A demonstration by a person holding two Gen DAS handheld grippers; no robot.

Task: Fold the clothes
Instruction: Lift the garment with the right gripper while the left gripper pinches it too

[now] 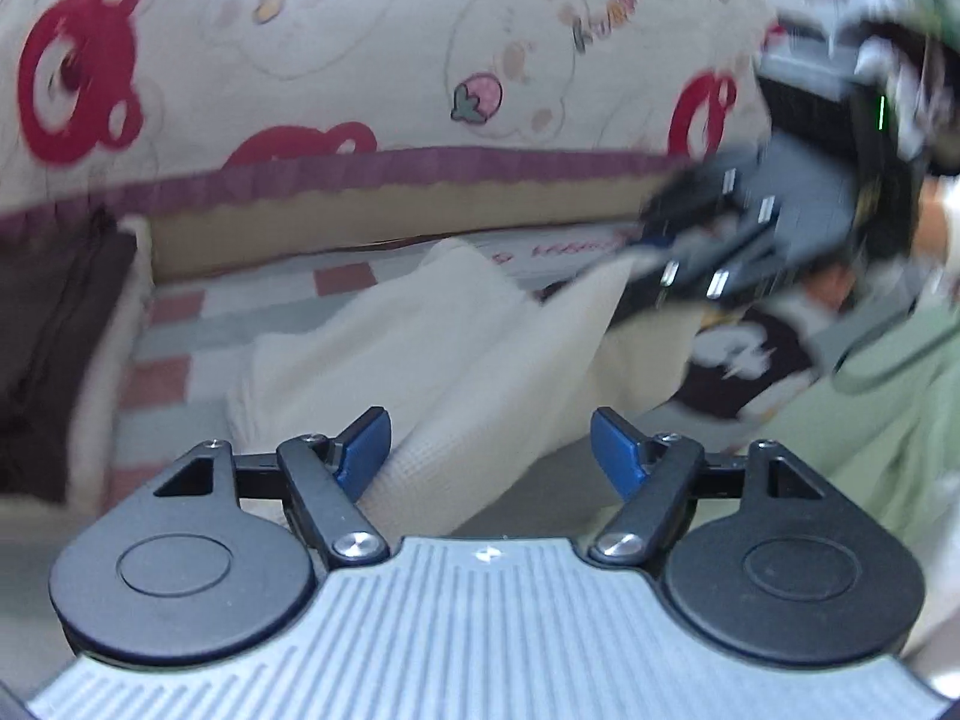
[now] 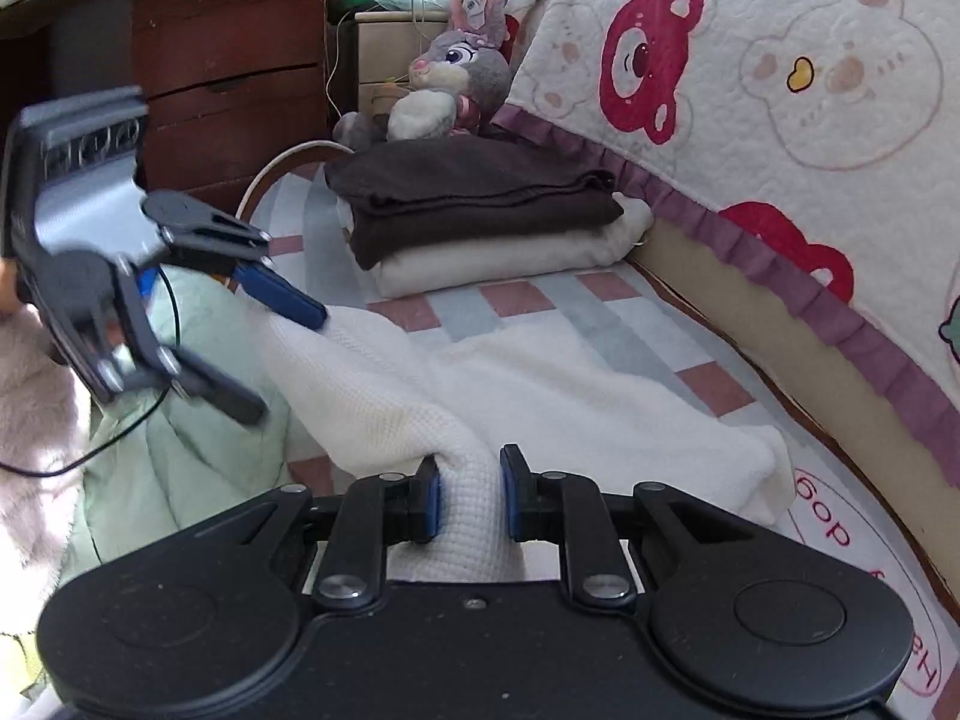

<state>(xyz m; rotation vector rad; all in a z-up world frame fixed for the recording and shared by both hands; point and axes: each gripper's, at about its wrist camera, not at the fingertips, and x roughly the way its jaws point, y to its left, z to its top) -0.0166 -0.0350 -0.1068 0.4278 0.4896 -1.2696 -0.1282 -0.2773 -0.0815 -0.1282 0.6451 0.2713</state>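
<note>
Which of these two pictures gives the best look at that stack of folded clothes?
The right wrist view. There the folded stack sits sharp and whole on the bed, a dark brown garment lying on a cream one, beside a plush rabbit. The left wrist view catches only a blurred brown and cream edge at its left side.

You see a cream waffle-knit garment (image 2: 480, 378) on a pink, grey and white checked sheet (image 2: 636, 312). At 12 o'clock lies a dark brown fold (image 2: 474, 192). At 2 o'clock, the cream quilt (image 2: 780, 90) shows red bears.

Black grippers (image 2: 469, 495), blue-padded jaws, silver screws, ribbed grey body.
</note>
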